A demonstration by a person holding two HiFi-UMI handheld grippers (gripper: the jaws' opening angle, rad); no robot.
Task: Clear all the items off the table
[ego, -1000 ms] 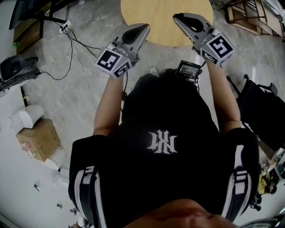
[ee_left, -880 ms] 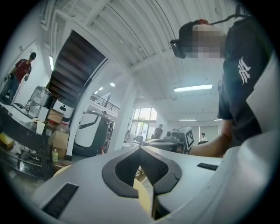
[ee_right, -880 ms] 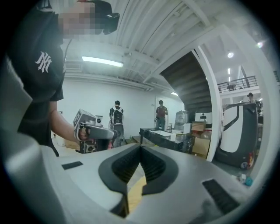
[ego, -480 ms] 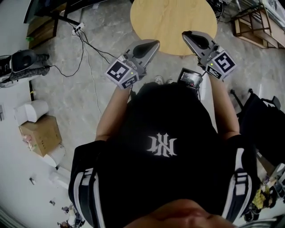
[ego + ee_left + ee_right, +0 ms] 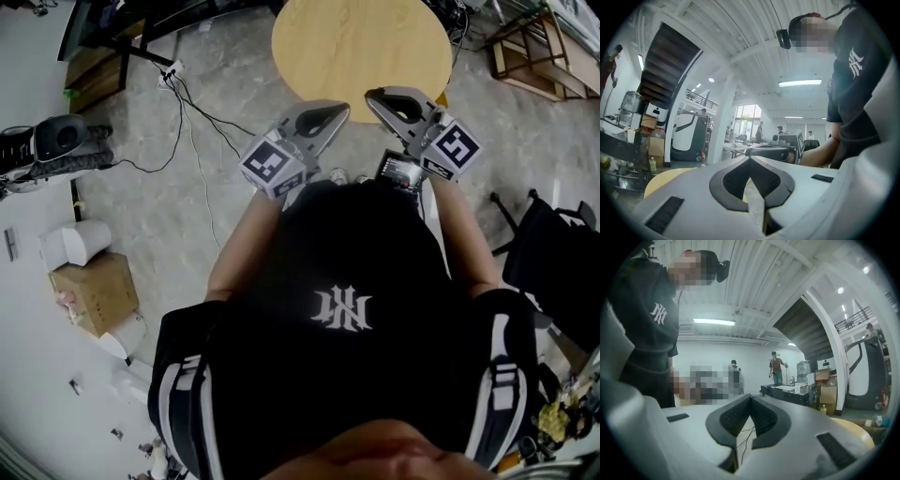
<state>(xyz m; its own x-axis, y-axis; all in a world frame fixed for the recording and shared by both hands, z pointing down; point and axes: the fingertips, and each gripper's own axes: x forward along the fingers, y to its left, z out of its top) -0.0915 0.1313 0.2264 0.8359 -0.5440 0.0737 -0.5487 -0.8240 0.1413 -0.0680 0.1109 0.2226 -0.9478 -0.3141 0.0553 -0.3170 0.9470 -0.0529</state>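
Observation:
A round light-wood table (image 5: pixel 361 47) stands on the grey floor ahead of me, and no item shows on the part of its top that I see. My left gripper (image 5: pixel 343 112) and right gripper (image 5: pixel 372 97) hover at chest height, just short of the table's near edge, with their tips turned toward each other. Both are shut with nothing between the jaws. In the left gripper view the left gripper (image 5: pixel 750 159) has its pads meeting, with the table's (image 5: pixel 661 180) edge low at left. The right gripper (image 5: pixel 751 399) looks the same in its own view.
Black cables and a power strip (image 5: pixel 173 75) trail over the floor at left. A cardboard box (image 5: pixel 94 292), a white cylinder (image 5: pixel 75 242) and a black machine (image 5: pixel 52 145) sit further left. A wooden frame (image 5: pixel 525 42) and a black chair (image 5: pixel 553 248) stand at right.
Both grippers have drawn closer together and back toward my chest, their tips now nearly facing. The head view has shifted, so more of the table shows.

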